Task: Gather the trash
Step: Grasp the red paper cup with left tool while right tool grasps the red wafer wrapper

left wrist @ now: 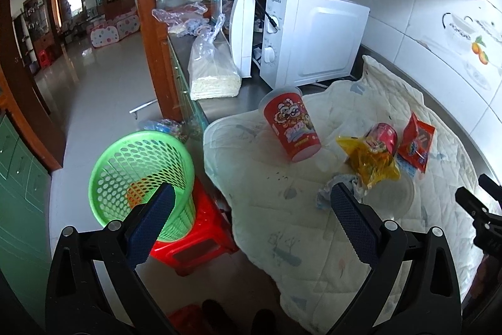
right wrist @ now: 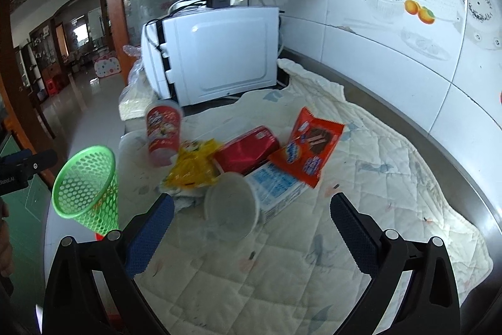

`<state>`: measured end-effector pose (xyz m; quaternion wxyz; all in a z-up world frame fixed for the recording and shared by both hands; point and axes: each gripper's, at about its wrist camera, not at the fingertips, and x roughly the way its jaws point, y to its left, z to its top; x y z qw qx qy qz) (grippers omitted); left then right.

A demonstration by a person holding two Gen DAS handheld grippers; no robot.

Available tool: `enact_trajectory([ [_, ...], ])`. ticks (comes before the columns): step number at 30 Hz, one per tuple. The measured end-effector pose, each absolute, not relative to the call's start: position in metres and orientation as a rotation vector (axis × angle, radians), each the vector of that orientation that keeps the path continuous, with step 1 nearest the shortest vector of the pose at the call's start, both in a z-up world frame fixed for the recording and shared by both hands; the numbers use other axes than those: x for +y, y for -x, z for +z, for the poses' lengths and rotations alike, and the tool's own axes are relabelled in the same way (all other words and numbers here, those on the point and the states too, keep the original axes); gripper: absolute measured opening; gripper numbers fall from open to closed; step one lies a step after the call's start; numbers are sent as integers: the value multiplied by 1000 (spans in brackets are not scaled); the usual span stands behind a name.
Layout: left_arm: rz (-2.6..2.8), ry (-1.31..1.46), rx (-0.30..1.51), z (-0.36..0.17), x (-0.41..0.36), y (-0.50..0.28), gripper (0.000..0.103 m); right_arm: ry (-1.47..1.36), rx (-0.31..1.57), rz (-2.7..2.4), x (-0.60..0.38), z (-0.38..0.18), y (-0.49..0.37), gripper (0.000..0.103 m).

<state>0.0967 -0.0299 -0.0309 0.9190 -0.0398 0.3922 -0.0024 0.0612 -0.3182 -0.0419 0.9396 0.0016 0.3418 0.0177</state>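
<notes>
Blue-padded and spread wide, our right gripper (right wrist: pixel 252 228) holds nothing; the clear plastic cup (right wrist: pixel 231 206) lies on its side just ahead at frame centre, mouth toward us, amid wrappers on the quilted cloth (right wrist: pixel 392 178). Our left gripper (left wrist: pixel 251 222) is likewise released, farther off. The green basket (right wrist: pixel 86 181), lower left, seems to hold something orange.

Gaping left gripper (left wrist: pixel 251 206), green basket (left wrist: pixel 141 175), red cup (left wrist: pixel 291 127)
</notes>
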Motion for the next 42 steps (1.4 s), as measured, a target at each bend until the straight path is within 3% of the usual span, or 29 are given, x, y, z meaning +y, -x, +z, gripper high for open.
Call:
enact_trajectory([
  [30,-41,241,1030,-85,-80,-269,98,-317,878,-181,-406,-115,-234,95],
  [42,63,349,1177,-141,-72,-315,97,-305,929,-169,-400,-132,-249,67],
])
